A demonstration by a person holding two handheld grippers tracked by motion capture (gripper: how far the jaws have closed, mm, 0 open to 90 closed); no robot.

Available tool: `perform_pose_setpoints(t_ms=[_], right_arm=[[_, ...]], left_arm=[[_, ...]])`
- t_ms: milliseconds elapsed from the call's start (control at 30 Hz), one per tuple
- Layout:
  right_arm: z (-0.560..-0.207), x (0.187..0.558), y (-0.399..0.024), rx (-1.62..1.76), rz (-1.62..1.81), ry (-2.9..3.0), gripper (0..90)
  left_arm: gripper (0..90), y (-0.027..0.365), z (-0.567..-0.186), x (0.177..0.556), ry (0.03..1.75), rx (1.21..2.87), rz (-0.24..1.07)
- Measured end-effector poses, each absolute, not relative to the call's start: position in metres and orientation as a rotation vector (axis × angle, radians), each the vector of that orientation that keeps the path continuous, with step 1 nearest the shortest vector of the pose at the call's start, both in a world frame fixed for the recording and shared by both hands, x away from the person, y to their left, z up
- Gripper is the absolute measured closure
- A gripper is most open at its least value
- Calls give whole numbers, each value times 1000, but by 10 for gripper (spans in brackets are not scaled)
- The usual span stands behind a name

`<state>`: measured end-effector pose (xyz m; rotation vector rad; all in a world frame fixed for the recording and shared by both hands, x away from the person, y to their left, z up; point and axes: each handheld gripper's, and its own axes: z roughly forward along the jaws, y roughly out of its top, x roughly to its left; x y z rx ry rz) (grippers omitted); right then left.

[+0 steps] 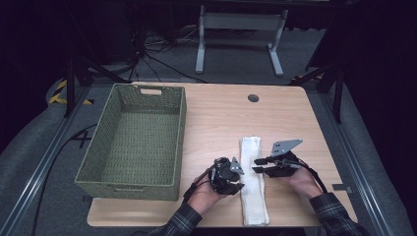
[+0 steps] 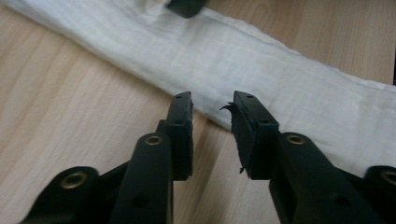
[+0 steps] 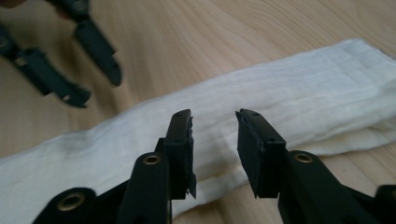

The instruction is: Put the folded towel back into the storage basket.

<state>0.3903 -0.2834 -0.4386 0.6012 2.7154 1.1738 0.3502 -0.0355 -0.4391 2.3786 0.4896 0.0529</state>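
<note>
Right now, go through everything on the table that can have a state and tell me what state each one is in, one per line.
White cloth: folded into a long strip, lying flat on the table, held by neither gripper.
Woven basket: upright, open-topped, nothing inside.
Left gripper: jaws open, nothing between them, at the cloth's edge.
Right gripper: jaws open, nothing between them, over the cloth.

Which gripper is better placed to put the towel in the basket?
Left, probably. The left gripper sits between the towel and the basket, so it is nearer the basket. The right gripper is on the towel's far side. Both are open, holding nothing.
</note>
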Motion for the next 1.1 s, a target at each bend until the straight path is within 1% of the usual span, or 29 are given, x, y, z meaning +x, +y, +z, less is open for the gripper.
perform_pose_setpoints(t_ms=[33,67,100,133,233,300,367,400,433,600,733,933,1100], right_arm=[[-437,381,-282,546,1178,2721,552],[-437,377,-282,525,1172,2735,532],[-437,377,-282,525,1172,2735,532],[-438,369,-279,487,1178,2749,468],[-439,358,-275,437,1170,2782,371],[-440,355,-273,431,1172,2789,354],[-442,345,-270,388,1164,2822,283],[-442,345,-270,388,1164,2822,283],[-443,343,-269,366,1154,2828,255],[-448,336,-262,285,1124,2859,163],[-453,335,-257,213,1126,2891,138],[-460,334,-253,200,1080,2911,116],[-461,332,-251,162,1040,2895,123]], left_arm=[[588,-32,-440,351,495,2379,59],[564,-30,-440,351,485,2391,67],[564,-29,-441,351,485,2391,76],[507,-26,-442,351,481,2395,86],[445,-23,-445,350,503,2401,91],[433,-23,-447,350,496,2395,101],[391,-22,-448,349,511,2392,111],[383,-22,-448,349,511,2392,111],[383,-21,-448,349,517,2388,106],[314,-20,-450,353,546,2375,97],[301,-21,-449,353,529,2384,100],[299,-22,-451,354,532,2392,102],[299,-23,-452,354,537,2404,90]])
